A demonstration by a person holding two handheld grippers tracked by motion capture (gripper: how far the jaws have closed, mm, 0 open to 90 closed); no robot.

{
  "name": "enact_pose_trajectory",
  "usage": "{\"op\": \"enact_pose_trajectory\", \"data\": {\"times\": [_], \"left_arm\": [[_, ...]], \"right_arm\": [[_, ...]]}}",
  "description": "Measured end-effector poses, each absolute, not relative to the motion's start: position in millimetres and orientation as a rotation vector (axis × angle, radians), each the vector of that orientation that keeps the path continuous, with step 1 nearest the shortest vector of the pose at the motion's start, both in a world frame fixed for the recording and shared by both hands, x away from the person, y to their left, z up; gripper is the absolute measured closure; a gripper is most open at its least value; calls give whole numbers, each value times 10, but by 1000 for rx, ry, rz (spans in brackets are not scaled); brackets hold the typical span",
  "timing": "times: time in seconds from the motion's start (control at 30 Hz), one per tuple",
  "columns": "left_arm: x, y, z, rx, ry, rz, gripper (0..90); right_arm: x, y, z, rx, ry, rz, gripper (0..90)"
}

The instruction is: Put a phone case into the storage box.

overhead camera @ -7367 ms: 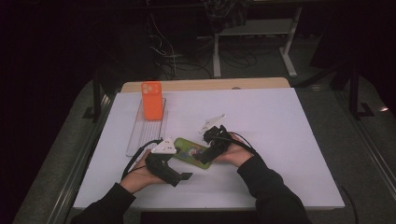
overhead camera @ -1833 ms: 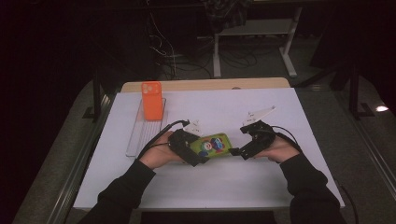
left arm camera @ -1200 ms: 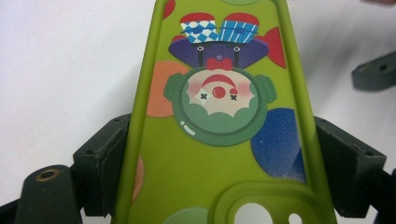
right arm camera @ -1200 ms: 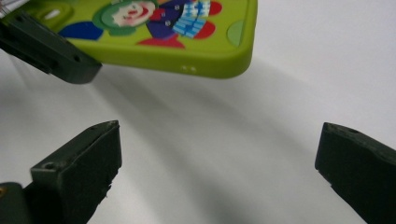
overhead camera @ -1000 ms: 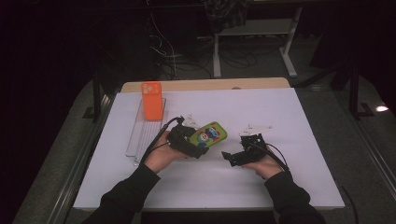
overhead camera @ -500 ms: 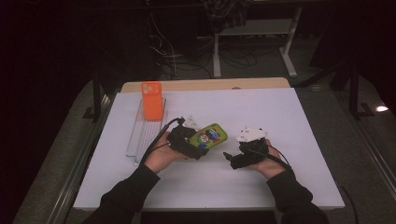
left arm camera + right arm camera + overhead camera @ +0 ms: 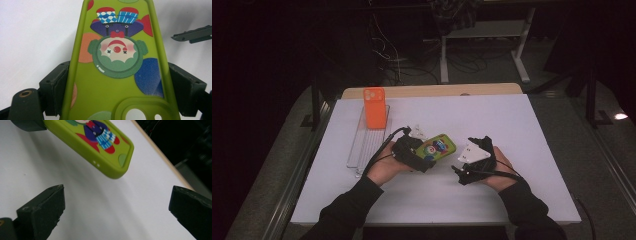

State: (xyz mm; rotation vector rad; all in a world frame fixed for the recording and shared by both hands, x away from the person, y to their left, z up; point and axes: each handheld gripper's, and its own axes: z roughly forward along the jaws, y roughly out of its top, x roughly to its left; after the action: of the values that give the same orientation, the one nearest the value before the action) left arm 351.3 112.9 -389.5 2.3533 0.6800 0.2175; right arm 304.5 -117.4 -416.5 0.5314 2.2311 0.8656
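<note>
The left gripper (image 7: pixel 428 159) clamps the green phone case (image 7: pixel 438 147), apparently pointing up-right; the right gripper (image 7: pixel 458 172) gapes.

- The phone case (image 7: pixel 117 82) is lime green, printed with a cartoon clown: pale face in a dark green ruff, red nose, purple body, blue-and-white checked and striped legs, plus orange, red and blue dots.
- The second phone case (image 7: pixel 374 107) is plain orange.
- The rack (image 7: pixel 369 145) under it is clear and ribbed.
- The table (image 7: pixel 512 120) is white with a light wood edge.
- Both grippers, left (image 7: pixel 117 82) and right (image 7: pixel 117 210), are black; the right carries a pale grey plate.
</note>
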Motion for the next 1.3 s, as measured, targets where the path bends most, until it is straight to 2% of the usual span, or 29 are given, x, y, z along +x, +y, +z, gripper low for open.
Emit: {"op": "enact_pose_trajectory", "data": {"times": [0.93,1.13,1.3], "left_arm": [[3535,1163,-3893,2405,668,183,154],[3536,1168,-3890,2407,665,177,153],[3534,1166,-3885,2403,670,172,153]], "right_arm": [[2788,-840,-4257,-45,1941,500,0],[2775,-784,-4325,-156,1856,450,47],[2767,-750,-4366,-176,1829,421,140]]}}
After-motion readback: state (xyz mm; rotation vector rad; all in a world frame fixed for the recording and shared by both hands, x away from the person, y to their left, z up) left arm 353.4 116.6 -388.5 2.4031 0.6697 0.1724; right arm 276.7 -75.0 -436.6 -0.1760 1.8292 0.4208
